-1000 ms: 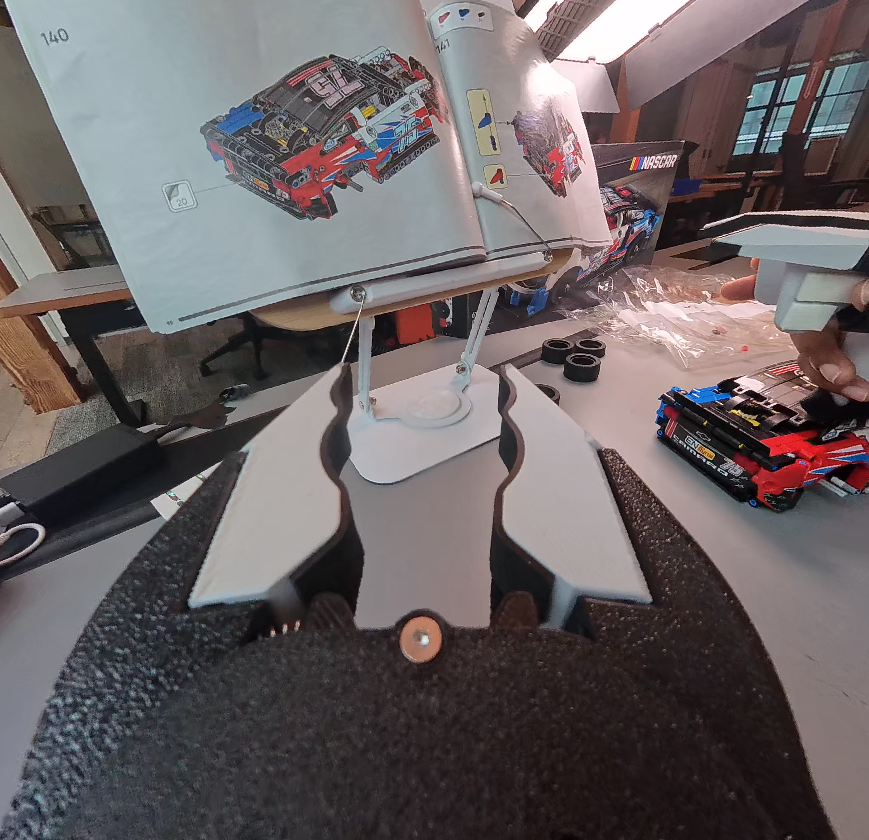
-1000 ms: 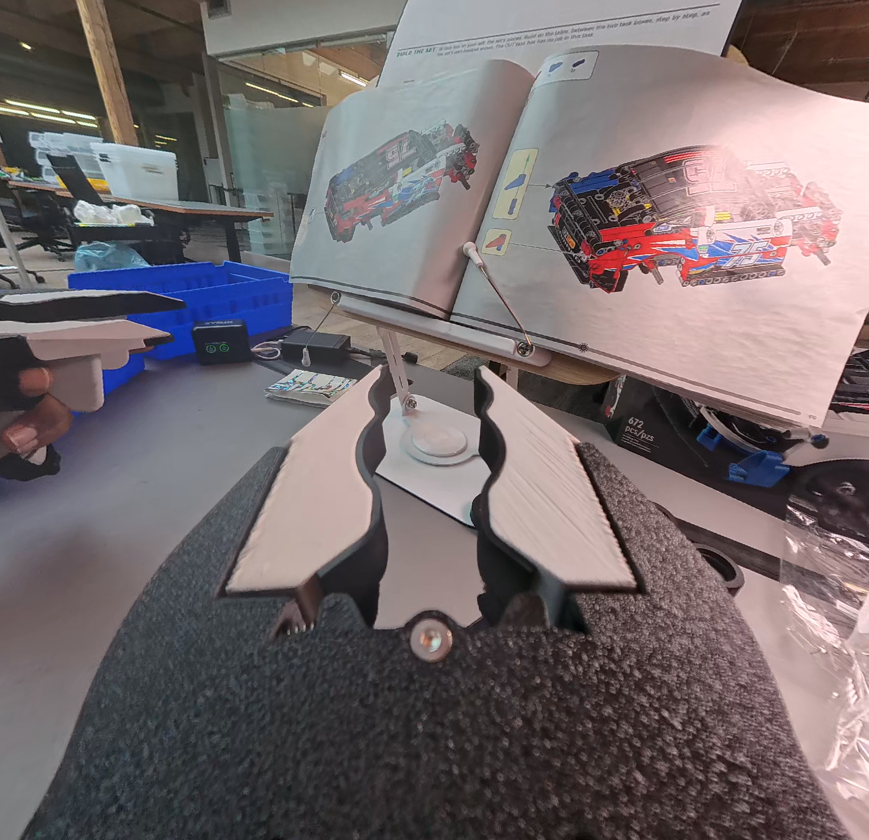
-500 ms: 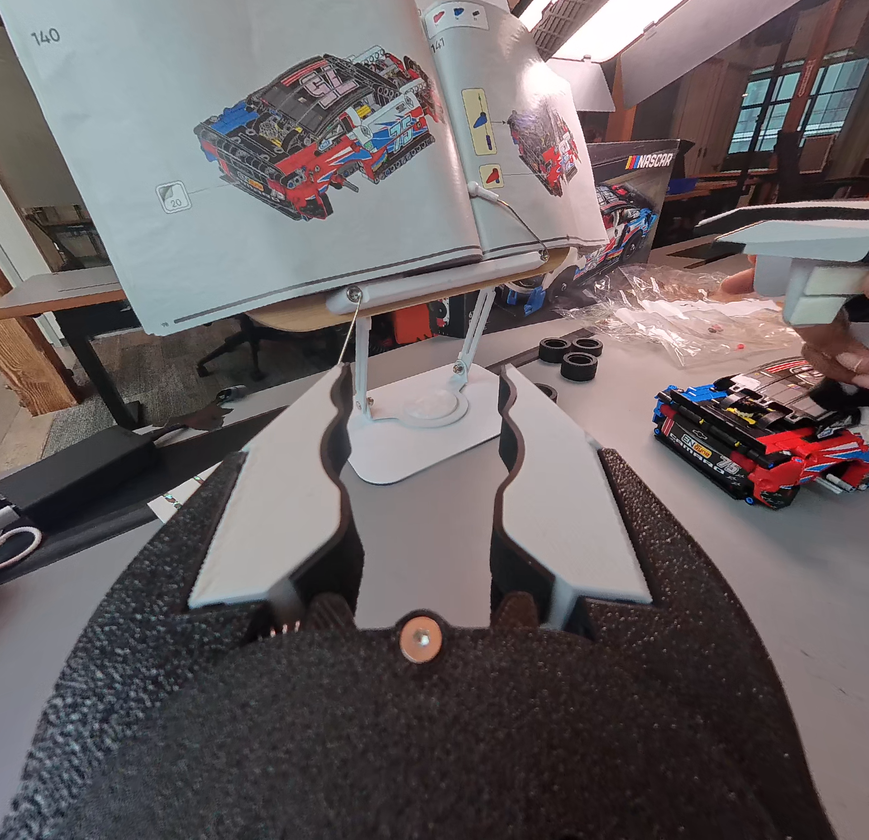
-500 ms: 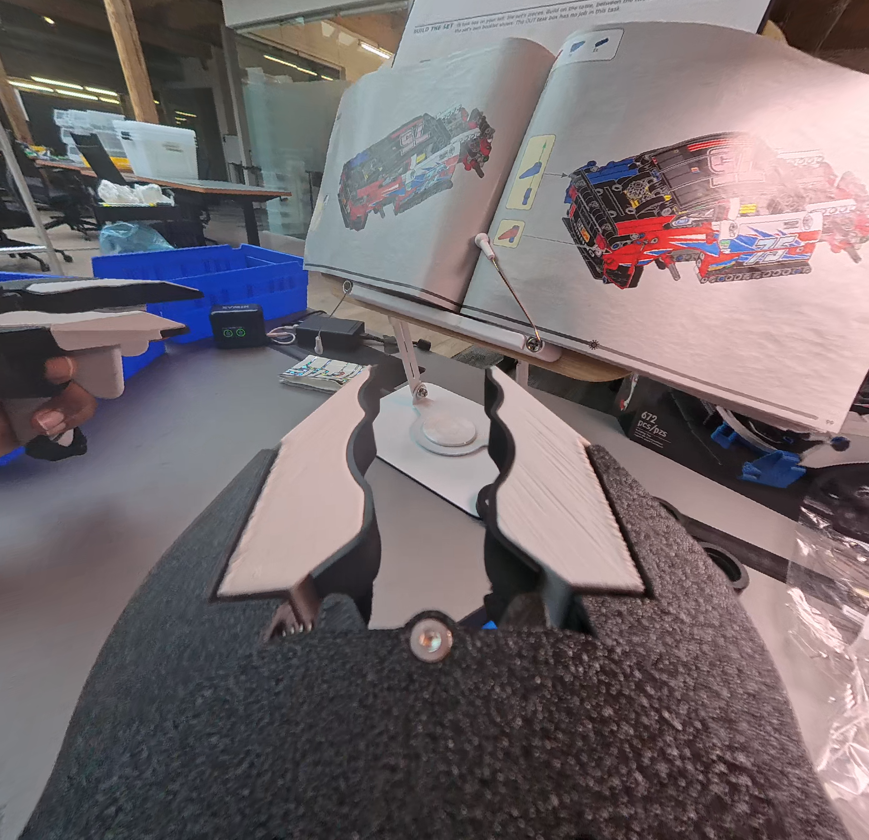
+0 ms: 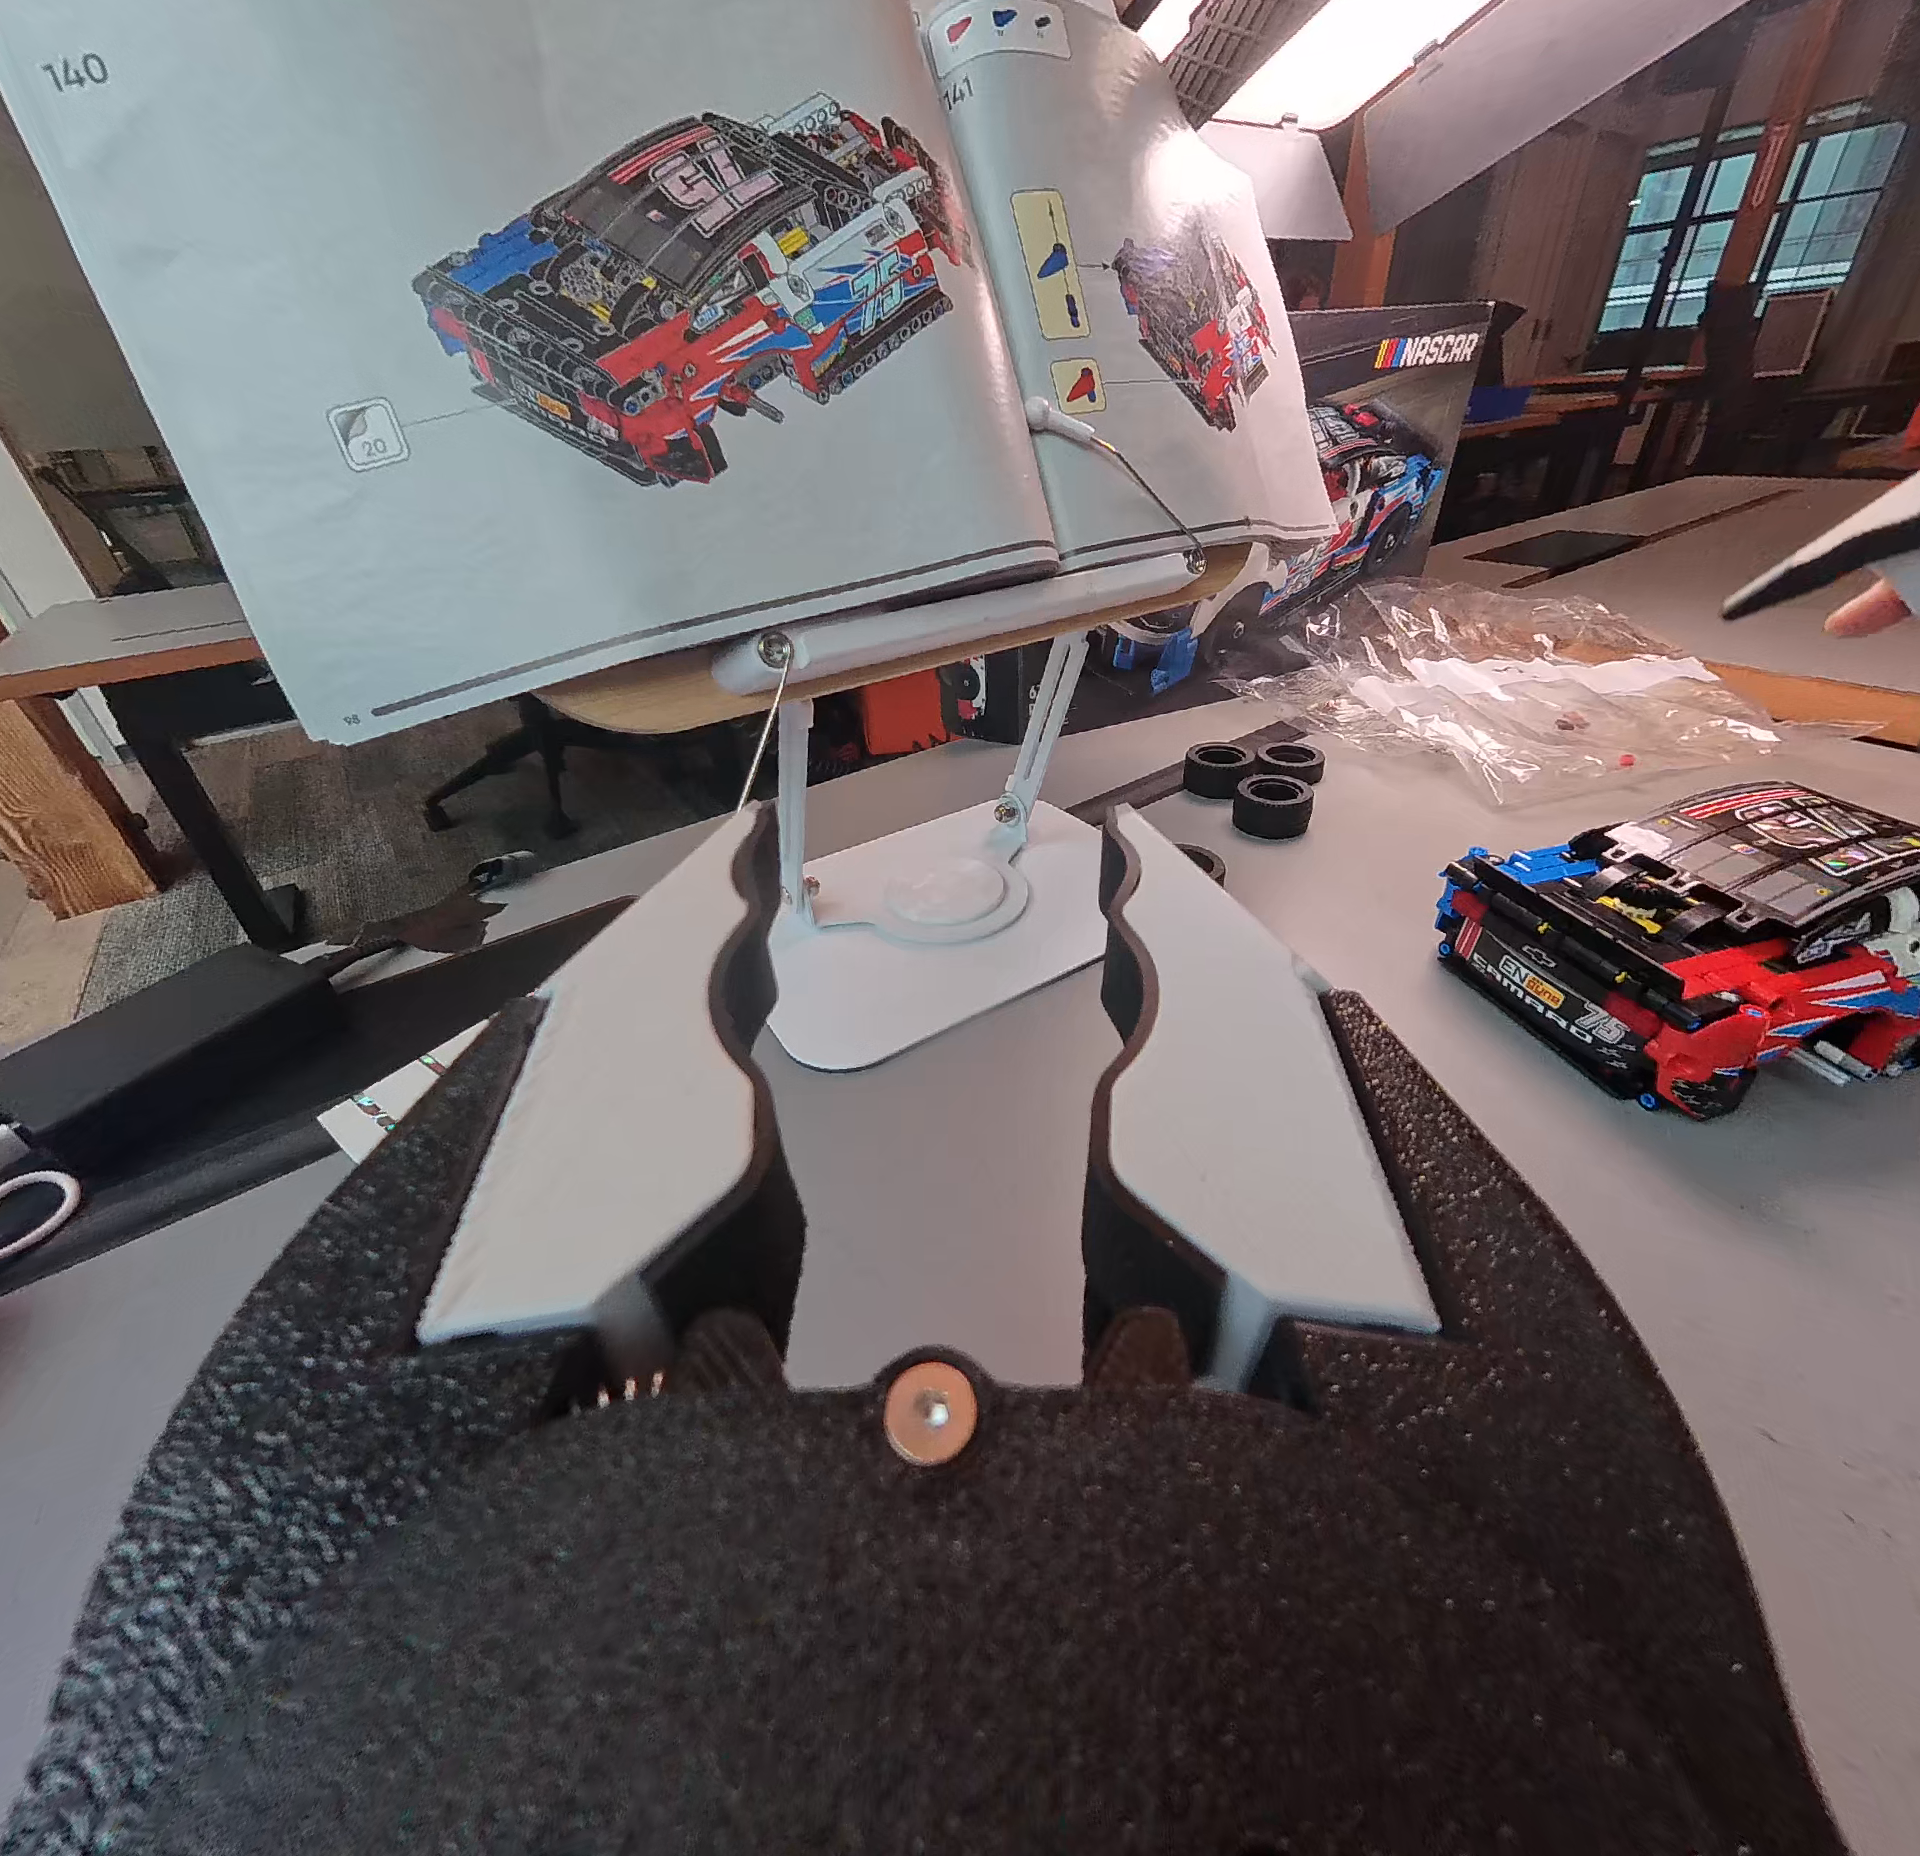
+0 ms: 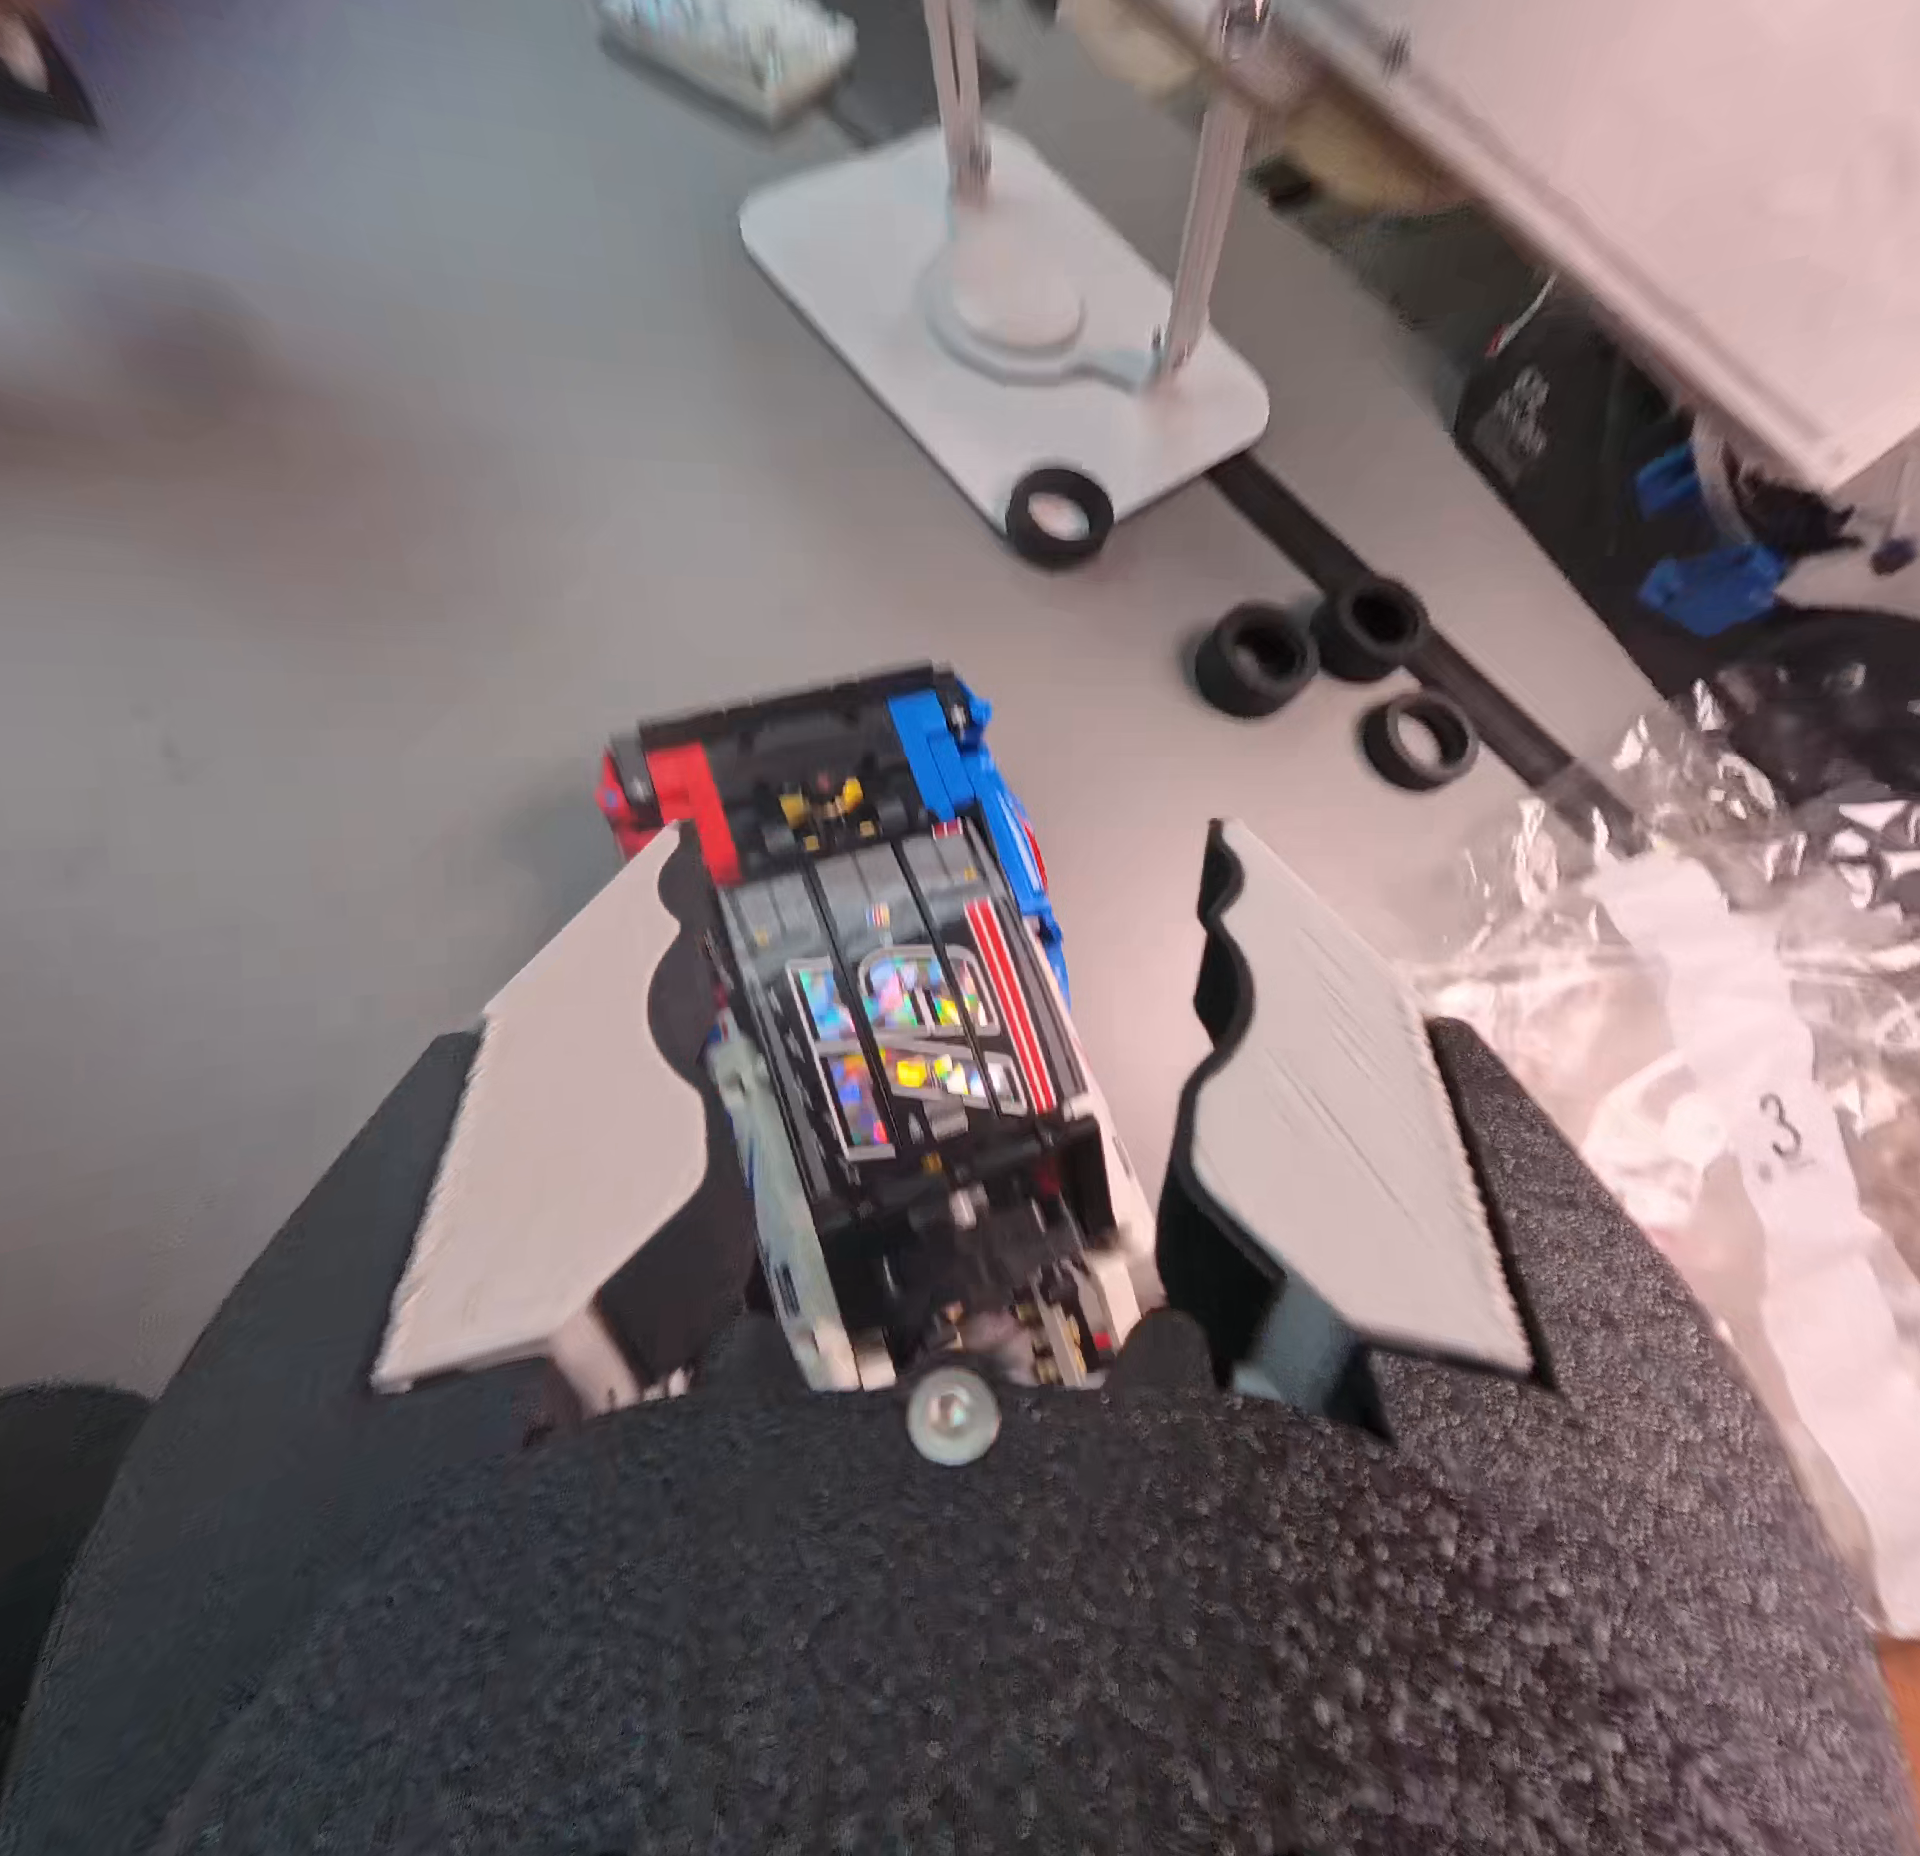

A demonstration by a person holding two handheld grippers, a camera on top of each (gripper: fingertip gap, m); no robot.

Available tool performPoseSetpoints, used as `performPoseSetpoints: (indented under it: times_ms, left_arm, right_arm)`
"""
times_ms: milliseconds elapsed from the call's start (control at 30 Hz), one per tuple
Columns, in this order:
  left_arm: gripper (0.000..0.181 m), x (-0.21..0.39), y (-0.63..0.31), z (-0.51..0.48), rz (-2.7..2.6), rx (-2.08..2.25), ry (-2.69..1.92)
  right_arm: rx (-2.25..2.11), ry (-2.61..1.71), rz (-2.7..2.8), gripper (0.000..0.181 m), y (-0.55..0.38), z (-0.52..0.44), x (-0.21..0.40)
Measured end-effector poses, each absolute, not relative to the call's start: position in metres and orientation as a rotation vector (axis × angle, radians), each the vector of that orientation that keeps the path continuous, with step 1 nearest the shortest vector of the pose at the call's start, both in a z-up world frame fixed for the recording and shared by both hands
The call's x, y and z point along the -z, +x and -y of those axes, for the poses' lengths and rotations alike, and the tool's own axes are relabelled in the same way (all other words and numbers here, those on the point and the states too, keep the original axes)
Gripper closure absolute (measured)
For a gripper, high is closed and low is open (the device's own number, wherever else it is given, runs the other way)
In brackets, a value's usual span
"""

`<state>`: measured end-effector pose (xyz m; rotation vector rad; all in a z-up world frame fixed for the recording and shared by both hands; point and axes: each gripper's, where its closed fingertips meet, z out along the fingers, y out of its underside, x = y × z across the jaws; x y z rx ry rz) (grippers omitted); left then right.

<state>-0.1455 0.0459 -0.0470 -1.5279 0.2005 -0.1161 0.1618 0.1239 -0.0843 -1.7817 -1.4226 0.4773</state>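
Note:
A brick-built race car (image 5: 1704, 933), black, red and blue, sits on the grey table (image 5: 1558, 1339) to the right in the left wrist view. In the right wrist view the car (image 6: 883, 1017) lies below and between the fingers of my right gripper (image 6: 945, 850), which is open wide and points down at it; contact cannot be told through the blur. My left gripper (image 5: 925, 830) is open and empty, facing the white base (image 5: 935, 954) of a book stand that holds an open instruction booklet (image 5: 582, 300). The right gripper's tip (image 5: 1829, 559) shows at the far right edge.
Three loose black tyres (image 5: 1257, 778) lie by the stand, and they also show in the right wrist view (image 6: 1320, 663), with another tyre (image 6: 1060, 518) at the base's corner. Clear plastic bags (image 5: 1496, 694) and the set's box (image 5: 1382, 456) are behind. A black adapter (image 5: 156, 1027) lies left.
My right gripper has swung from facing the booklet down over the car and opened wider. The left gripper has hardly moved.

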Motion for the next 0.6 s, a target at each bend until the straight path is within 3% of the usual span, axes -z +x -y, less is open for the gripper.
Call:
performPoseSetpoints:
  times_ms: [200,600]
  left_arm:
    - [0.119,0.051,-0.143,-0.048,-0.208,0.117,-1.54]
    - [0.12,0.066,-0.126,-0.053,-0.258,0.13,-1.579]
  right_arm:
    - [-0.403,-1.941,1.638,0.075,0.206,-0.11,0.148]
    - [-0.37,-1.949,1.763,0.091,0.207,-0.114,0.165]
